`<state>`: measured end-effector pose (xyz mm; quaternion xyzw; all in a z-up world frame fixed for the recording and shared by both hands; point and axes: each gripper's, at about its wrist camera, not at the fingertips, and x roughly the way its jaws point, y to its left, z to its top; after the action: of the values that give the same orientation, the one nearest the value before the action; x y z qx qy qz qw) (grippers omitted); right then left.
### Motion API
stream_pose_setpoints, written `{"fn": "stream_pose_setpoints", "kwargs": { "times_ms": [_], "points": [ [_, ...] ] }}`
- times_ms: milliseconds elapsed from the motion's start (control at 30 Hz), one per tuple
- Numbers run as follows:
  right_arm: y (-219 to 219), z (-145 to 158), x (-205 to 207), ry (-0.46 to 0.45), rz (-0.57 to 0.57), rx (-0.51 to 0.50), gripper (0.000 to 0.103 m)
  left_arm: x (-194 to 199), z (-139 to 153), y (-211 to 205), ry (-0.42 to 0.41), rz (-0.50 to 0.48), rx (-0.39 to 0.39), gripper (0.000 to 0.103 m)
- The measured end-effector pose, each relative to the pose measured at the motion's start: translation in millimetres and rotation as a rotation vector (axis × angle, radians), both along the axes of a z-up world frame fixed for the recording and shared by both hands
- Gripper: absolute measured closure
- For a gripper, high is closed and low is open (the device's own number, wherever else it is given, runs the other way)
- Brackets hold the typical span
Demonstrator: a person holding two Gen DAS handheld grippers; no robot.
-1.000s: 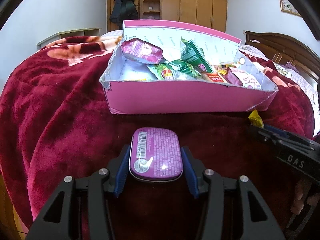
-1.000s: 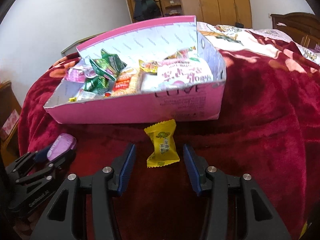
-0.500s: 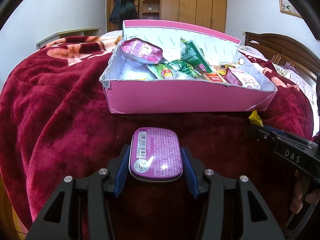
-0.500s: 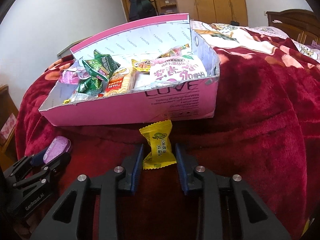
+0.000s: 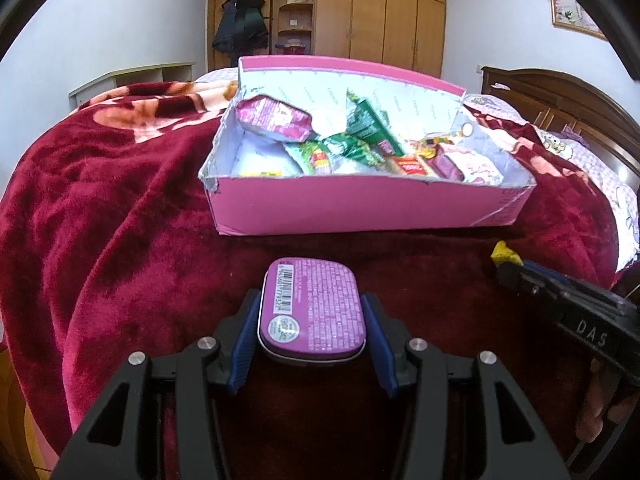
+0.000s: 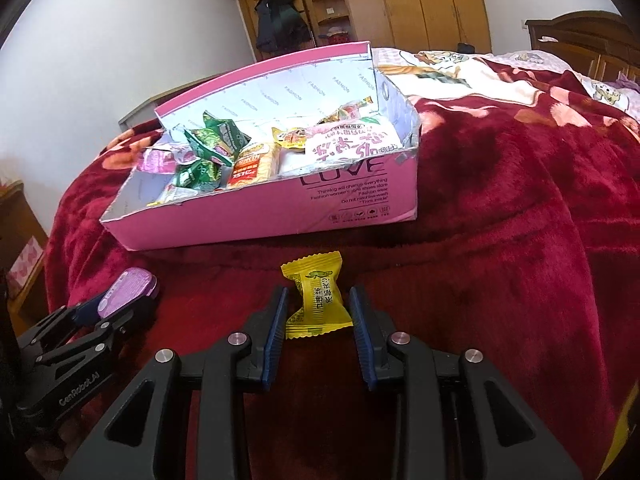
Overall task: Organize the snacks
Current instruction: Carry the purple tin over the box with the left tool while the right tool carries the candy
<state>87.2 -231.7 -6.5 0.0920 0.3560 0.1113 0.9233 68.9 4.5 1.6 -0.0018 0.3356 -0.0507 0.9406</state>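
Right gripper [image 6: 318, 316]: clenching on the yellow candy [image 6: 318, 300], pads pressing its wrapper sides.
Candy axis: running forward along the fingers, twisted ends fore and aft.
Pink box [image 6: 280, 216]: lying straight ahead, just beyond the candy, open top already holding snacks.
Left gripper [image 5: 310, 320]: gripping the purple tin [image 5: 312, 312], sitting a little farther back from the box.
Judgement: the right hand is looking nearer for the drop.

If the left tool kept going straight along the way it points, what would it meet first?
Holding the purple tin, the left tool points down at the red blanket; it would probably meet that first, just short of the pink box's near wall, though depth is unclear.
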Motion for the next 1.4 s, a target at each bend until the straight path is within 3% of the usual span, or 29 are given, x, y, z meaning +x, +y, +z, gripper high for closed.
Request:
{"fn": "stream_pose_setpoints", "kwargs": {
  "times_ms": [833,1400],
  "points": [
    [-3,39,-33,-0.095,0.039,0.056,0.07,-14,45,-4,-0.091,-0.04,-0.022,0.051],
    [-7,54,-21,-0.127,0.038,0.035,0.07,39,78,5,-0.151,-0.008,-0.012,0.051]
  ]
}}
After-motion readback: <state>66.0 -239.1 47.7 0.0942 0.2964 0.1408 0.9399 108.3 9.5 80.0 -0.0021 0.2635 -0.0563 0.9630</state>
